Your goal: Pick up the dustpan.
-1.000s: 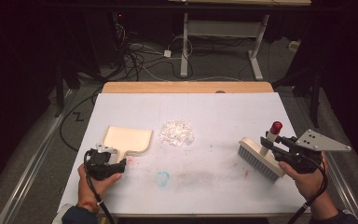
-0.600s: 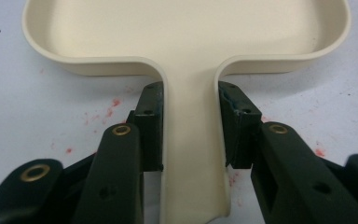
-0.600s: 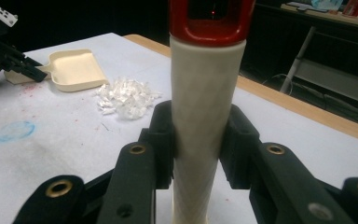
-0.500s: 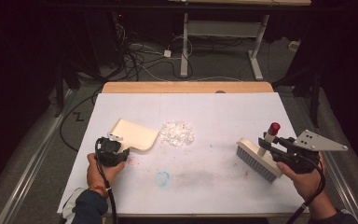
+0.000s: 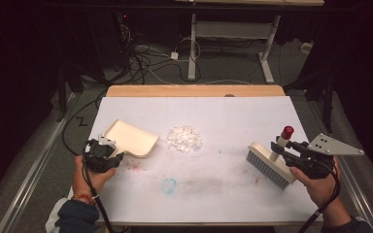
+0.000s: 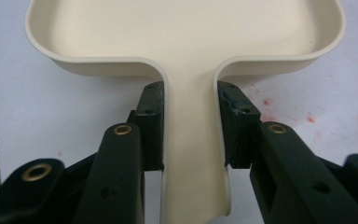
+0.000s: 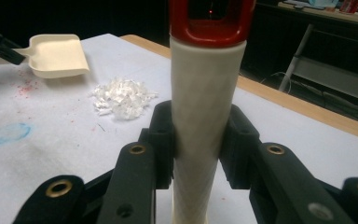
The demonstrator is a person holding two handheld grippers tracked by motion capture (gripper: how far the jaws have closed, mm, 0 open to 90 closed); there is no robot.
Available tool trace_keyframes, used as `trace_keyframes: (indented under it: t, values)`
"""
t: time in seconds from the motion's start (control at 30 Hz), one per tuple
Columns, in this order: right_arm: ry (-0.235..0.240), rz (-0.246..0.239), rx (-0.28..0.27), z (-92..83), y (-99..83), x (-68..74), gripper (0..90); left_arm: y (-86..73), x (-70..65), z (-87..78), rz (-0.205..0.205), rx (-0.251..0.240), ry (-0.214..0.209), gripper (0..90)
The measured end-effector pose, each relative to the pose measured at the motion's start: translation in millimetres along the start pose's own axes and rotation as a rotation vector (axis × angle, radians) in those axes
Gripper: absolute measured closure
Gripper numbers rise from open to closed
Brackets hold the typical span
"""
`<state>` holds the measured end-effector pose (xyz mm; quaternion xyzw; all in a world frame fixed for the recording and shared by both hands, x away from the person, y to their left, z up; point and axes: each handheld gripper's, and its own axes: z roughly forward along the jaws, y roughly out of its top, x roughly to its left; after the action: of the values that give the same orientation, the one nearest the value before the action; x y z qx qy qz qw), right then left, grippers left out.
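Left gripper (image 6: 193, 135) clamped on smooth cream plastic dustpan's (image 5: 128, 139) flat handle, right gripper (image 7: 198, 149) gripping brush's (image 5: 268, 164) cylindrical white red-capped handle, crumpled translucent scraps (image 5: 185, 138) heaped between on matte white tabletop (image 5: 233, 116)

Dustpan, scraps and brush across the table

The dustpan (image 5: 130, 139) lies left of centre, the scrap pile (image 5: 185, 138) just right of it, the brush (image 5: 268, 162) at lower right on the table (image 5: 223, 111).

No readable text, labels or numbers.
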<state>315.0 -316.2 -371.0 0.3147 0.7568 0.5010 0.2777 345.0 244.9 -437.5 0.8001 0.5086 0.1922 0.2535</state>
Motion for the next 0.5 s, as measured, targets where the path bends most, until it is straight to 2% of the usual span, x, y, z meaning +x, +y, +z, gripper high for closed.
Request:
trace_keyframes:
  t: [0.13,0.17,0.2,0.23,0.3,0.37,0.43,0.47,0.5]
  values:
    - [-0.001,-0.003,0.001,0.8,0.8,0.5,69.9,-8.8,-6.3,-15.7,0.068,0.019,-0.042,64.0]
    - [-0.001,-0.003,0.003,0.9,1.0,0.8,69.9,-8.8,-6.3,-15.7,0.068,0.019,-0.042,64.0]
    - [-0.002,-0.008,0.002,1.2,1.1,1.1,69.9,-12.2,-13.2,-20.4,0.103,0.035,-0.062,64.0]
    - [0.001,-0.009,0.002,1.5,1.1,1.4,69.9,-13.9,-16.6,-22.2,0.116,0.039,-0.075,64.0]
    - [0.002,-0.008,0.003,1.8,0.9,1.8,69.9,-15.5,-20.0,-23.5,0.124,0.043,-0.085,63.9]
    - [-0.007,-0.01,-0.011,1.8,-0.2,3.3,69.9,-18.6,-28.4,-26.9,0.151,0.063,-0.102,63.9]
    - [-0.012,-0.017,-0.017,1.5,-0.2,3.7,69.9,-19.5,-30.2,-27.4,0.157,0.065,-0.115,63.9]
    - [-0.012,-0.014,-0.018,1.7,-0.2,4.1,69.9,-21.0,-33.9,-26.6,0.17,0.078,-0.141,63.9]
    - [-0.011,-0.012,-0.022,1.9,-0.6,3.8,69.9,-21.6,-36.0,-25.8,0.18,0.087,-0.146,63.9]
